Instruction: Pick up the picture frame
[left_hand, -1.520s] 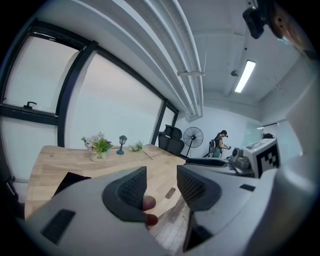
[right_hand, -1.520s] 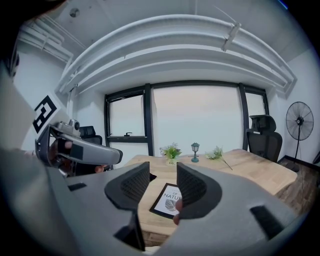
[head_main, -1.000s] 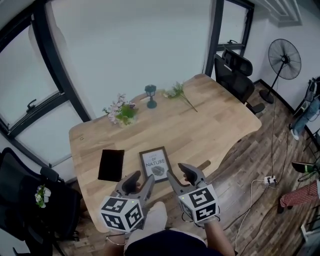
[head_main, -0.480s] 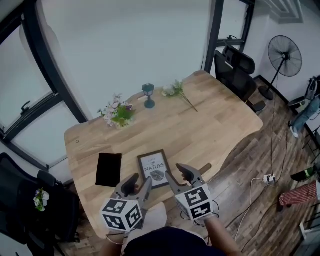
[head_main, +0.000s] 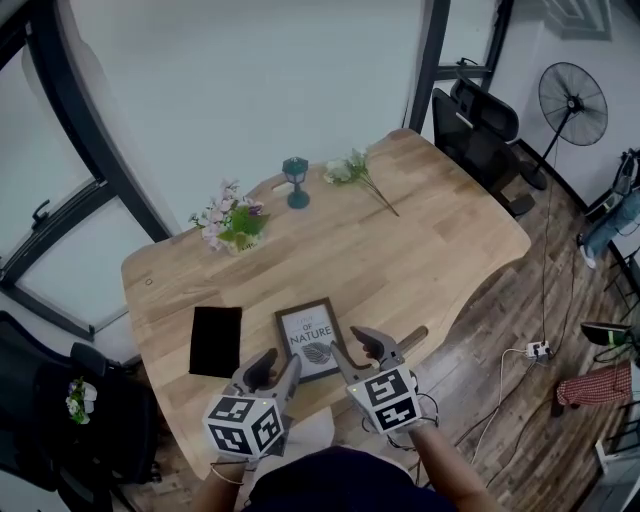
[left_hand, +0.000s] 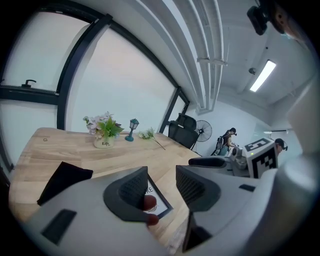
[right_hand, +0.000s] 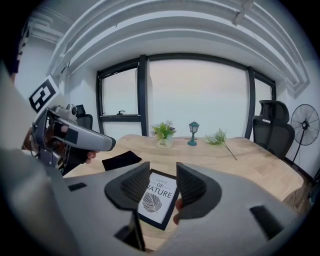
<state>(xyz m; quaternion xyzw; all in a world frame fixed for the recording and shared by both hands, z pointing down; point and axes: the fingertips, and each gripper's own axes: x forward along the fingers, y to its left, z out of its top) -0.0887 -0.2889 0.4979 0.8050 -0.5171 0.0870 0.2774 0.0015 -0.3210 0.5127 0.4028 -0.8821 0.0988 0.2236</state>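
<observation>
Head view: the picture frame lies flat, face up, close to the near edge of the desk, just beside a black pad on its left. The left tongs and right tongs sit over that near edge, one at each near corner of the frame; contact cannot be confirmed from here. Left gripper view: the left tongs stand wide apart, having just been closing a little, and grip nothing; a corner of the frame shows on the desk beyond the gap. Right gripper view: the right tongs are likewise well apart and empty, with the frame lined up through the gap, lying on the desk past the tips. Assessment: the approach is in hand and no grasp is made. Since the frame lies flat, the next move likely calls for working one jaw under its near edge before closing.
</observation>
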